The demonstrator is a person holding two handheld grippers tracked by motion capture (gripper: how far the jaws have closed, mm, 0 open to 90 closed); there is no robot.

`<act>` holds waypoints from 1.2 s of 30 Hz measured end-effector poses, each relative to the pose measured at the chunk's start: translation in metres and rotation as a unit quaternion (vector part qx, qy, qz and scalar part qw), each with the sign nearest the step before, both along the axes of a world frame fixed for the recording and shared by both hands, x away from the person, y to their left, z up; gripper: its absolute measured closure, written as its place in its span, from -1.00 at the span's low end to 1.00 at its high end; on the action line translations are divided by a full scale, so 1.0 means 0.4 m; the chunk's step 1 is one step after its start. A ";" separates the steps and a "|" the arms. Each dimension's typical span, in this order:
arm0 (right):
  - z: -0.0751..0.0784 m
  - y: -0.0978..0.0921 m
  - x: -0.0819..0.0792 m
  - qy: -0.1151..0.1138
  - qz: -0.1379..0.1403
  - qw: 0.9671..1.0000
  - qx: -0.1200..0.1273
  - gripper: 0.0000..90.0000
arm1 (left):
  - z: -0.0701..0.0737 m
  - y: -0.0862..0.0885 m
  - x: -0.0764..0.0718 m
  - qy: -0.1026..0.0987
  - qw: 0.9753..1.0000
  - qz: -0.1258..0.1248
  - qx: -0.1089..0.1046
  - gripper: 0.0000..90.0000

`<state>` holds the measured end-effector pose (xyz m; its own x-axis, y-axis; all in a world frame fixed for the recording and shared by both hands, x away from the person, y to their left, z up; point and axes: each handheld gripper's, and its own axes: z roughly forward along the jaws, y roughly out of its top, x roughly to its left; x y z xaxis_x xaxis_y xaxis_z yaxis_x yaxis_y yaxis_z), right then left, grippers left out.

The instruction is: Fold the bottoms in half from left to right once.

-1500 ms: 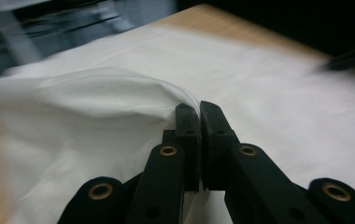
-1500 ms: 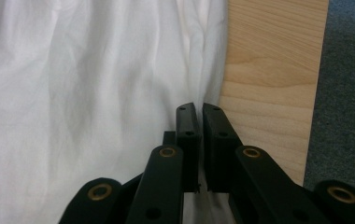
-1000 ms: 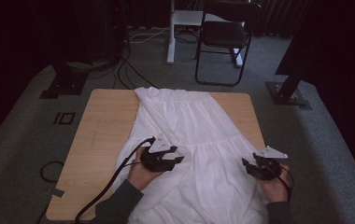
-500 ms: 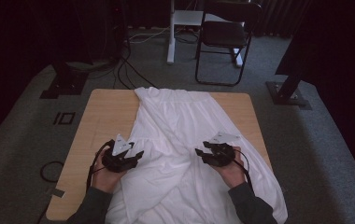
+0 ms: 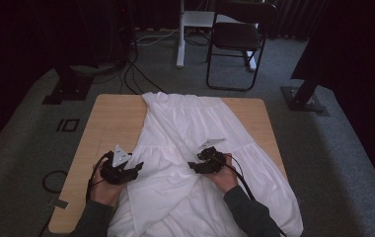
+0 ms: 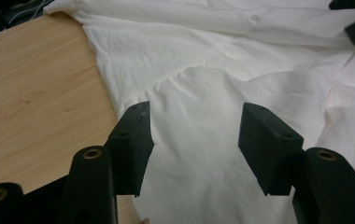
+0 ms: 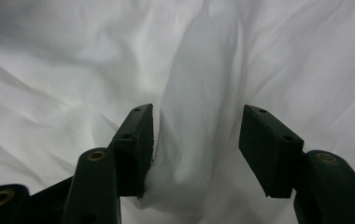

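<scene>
Jaws spread on both grippers over our white dress (image 5: 190, 148).
Light, limp, slippery cloth; we'd pinch the raised fold (image 7: 196, 130) and the left hem edge (image 6: 119, 100) by the worktop (image 5: 111, 123).

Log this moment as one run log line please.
left gripper: open, at garment edge | right gripper: open, over raised fold | white garment: spread on table

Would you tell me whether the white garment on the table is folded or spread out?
Partly folded: the white garment lies spread lengthwise, but its near left side is turned over the middle.
</scene>
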<state>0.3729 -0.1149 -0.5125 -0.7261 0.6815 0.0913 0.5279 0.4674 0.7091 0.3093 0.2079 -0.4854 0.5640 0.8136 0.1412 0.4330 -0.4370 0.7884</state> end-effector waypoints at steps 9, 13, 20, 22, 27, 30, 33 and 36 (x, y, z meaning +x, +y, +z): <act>0.025 -0.012 -0.022 -0.003 0.030 0.999 -0.030 0.97 | -0.003 0.000 0.004 -0.004 1.000 0.002 0.002 -0.03; 0.099 -0.062 -0.048 -0.051 0.013 0.999 -0.008 0.97 | -0.001 0.005 0.006 -0.006 1.000 0.004 -0.002 -0.04; 0.268 -0.290 -0.091 -0.172 -0.112 0.978 0.041 0.97 | -0.006 0.001 0.010 -0.003 1.000 0.008 0.001 -0.06; 0.276 -0.394 -0.078 -0.170 -0.168 0.970 0.044 0.97 | -0.011 -0.004 0.013 0.001 1.000 0.005 0.002 -0.07; 0.127 -0.510 -0.018 -0.084 -0.203 0.976 -0.001 0.96 | -0.029 -0.037 0.027 0.011 1.000 -0.008 -0.002 -0.08; 0.020 -0.540 0.008 -0.043 -0.218 0.975 -0.011 0.96 | -0.038 -0.069 0.036 0.021 1.000 -0.020 -0.007 -0.08; -0.014 -0.548 0.017 -0.031 -0.224 0.974 -0.014 0.96 | -0.040 -0.113 0.043 0.023 0.999 -0.040 -0.002 -0.09; -0.044 -0.547 0.025 -0.022 -0.222 0.974 -0.030 0.95 | -0.040 -0.160 0.052 0.024 0.998 -0.066 -0.009 -0.11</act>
